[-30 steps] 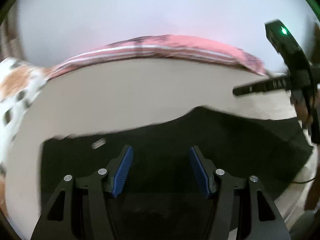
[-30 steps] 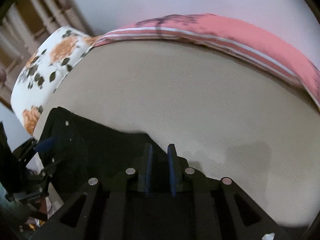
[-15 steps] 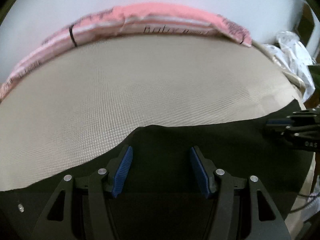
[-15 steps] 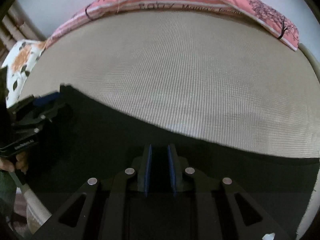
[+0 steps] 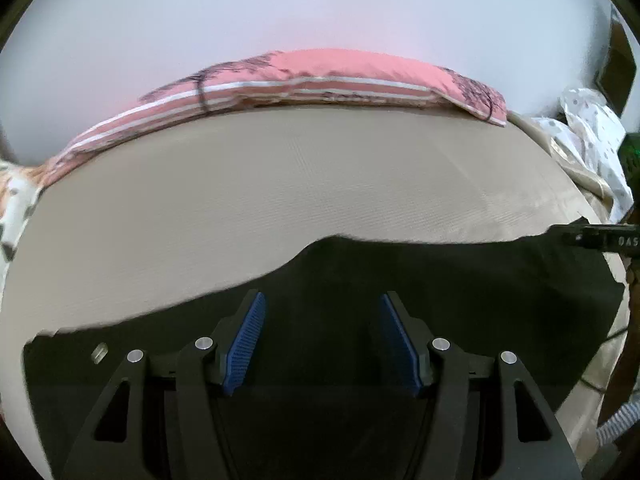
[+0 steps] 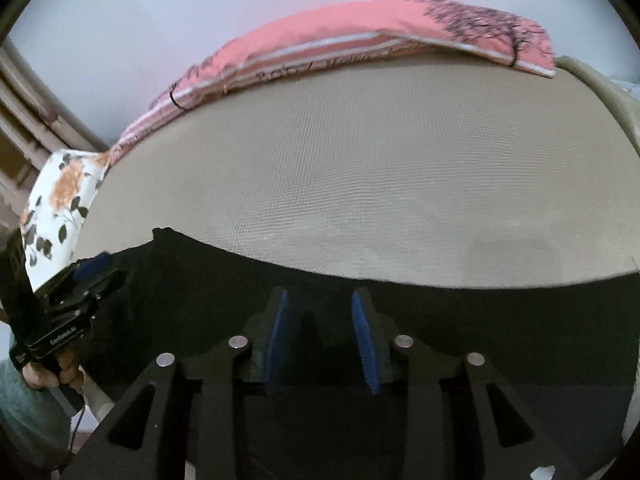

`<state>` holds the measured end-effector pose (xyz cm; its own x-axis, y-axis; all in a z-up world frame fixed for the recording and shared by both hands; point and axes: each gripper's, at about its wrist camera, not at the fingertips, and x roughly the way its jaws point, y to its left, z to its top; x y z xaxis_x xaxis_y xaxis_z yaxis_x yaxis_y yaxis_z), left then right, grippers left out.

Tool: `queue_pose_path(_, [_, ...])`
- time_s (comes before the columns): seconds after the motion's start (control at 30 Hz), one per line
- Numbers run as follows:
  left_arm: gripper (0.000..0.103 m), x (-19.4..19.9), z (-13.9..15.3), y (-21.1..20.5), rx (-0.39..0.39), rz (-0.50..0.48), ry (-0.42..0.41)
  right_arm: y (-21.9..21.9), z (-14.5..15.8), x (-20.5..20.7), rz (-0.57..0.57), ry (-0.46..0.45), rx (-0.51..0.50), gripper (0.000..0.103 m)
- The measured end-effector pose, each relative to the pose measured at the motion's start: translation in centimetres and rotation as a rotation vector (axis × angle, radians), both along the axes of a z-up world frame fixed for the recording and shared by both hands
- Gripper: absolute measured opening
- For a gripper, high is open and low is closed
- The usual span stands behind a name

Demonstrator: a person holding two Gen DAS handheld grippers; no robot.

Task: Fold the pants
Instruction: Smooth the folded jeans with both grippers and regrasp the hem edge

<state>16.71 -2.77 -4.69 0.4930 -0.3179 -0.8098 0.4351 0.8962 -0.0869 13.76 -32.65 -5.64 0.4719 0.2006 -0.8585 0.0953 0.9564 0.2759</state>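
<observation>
Black pants (image 5: pixel 460 280) lie spread flat on the beige bed near its front edge, and they also show in the right wrist view (image 6: pixel 500 320). My left gripper (image 5: pixel 320 320) is open over the pants with nothing between its blue pads. My right gripper (image 6: pixel 320 320) is open over the pants' far edge with nothing gripped. The right gripper shows at the right edge of the left wrist view (image 5: pixel 600 238), at the pants' corner. The left gripper shows at the left in the right wrist view (image 6: pixel 76 300).
A beige mattress (image 5: pixel 300 184) stretches ahead. A pink striped pillow (image 5: pixel 320 76) lies along its far edge against a white wall. A floral pillow (image 6: pixel 60 196) sits at the left. White dotted cloth (image 5: pixel 592 136) is bunched at the right.
My right gripper has opened from shut, letting go of the pants. Both grippers have drawn back and the views have tilted up. The left gripper stays open.
</observation>
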Motion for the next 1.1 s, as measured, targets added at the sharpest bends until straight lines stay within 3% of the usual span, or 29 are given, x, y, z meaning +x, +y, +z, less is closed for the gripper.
queue_pose_path(0.4, [0.061, -5.3, -2.3, 6.4, 0.076, 0.151, 0.072, -6.1, -1.9, -9.5, -0.141, 0.045, -0.004, 0.032])
queue_pose_path(0.6, [0.061, -6.9, -2.3, 5.7, 0.075, 0.152, 0.07, -13.5, -2.9, -14.9, -0.338, 0.089, -0.076, 0.033])
queue_pose_path(0.7, [0.061, -7.8, -1.5, 3.6, 0.071, 0.093, 0.046, -17.4, -1.6, -18.2, -0.455, 0.059, -0.044, 0.033])
queue_pose_path(0.83, [0.061, -9.2, -0.5, -1.1, 0.049, -0.057, 0.03, -20.0, -0.3, -21.7, -0.523, 0.04, -0.03, 0.035])
queue_pose_path(1.1, [0.061, -11.2, -0.8, -10.5, 0.049, -0.321, 0.045, -21.6, -2.0, -23.9, -0.573, 0.037, 0.087, 0.034])
